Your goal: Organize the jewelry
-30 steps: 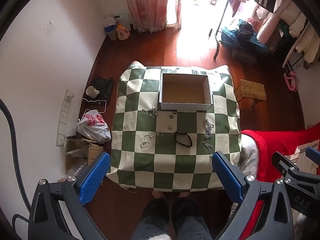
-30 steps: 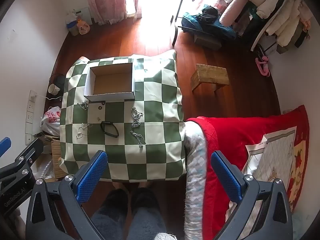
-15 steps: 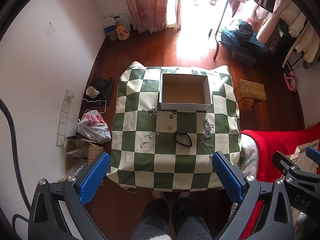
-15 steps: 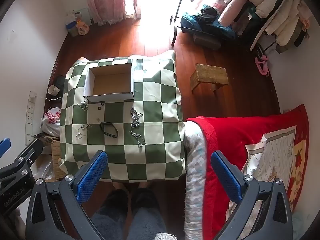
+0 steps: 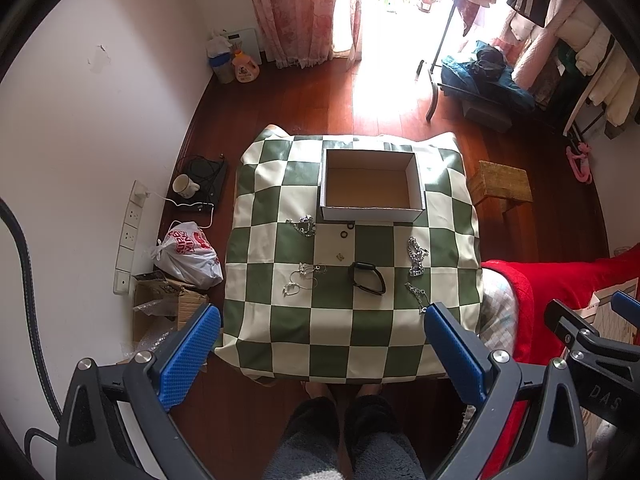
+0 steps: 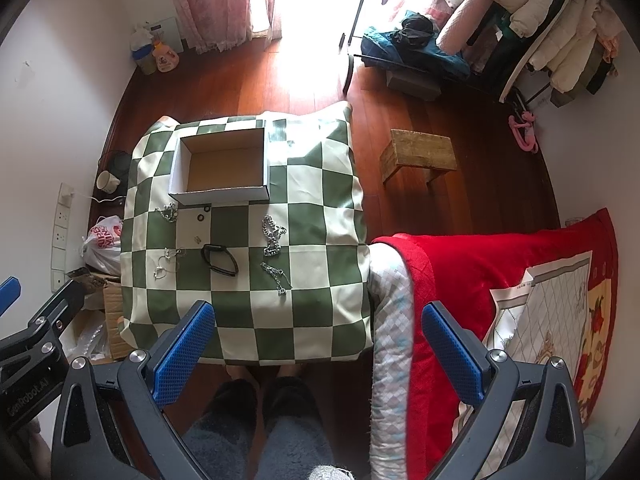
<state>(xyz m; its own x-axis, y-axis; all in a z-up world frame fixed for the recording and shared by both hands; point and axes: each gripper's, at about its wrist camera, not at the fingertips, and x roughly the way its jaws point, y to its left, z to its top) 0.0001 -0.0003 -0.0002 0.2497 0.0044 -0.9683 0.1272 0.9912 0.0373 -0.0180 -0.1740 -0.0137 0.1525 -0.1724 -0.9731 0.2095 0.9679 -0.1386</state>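
While held high over the checkered cloth (image 5: 352, 344), left gripper (image 5: 320, 340) wide open, empty, right gripper (image 6: 316, 336) likewise.

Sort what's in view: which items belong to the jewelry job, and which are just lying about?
Job:
- white box, nothing in it
- silver chains
- thin necklace
- chain cluster
- black bracelet
- two small rings
- checkered cloth

Lying about:
- mug
- plastic bag
- wooden stool
- red blanket
- detergent bottle
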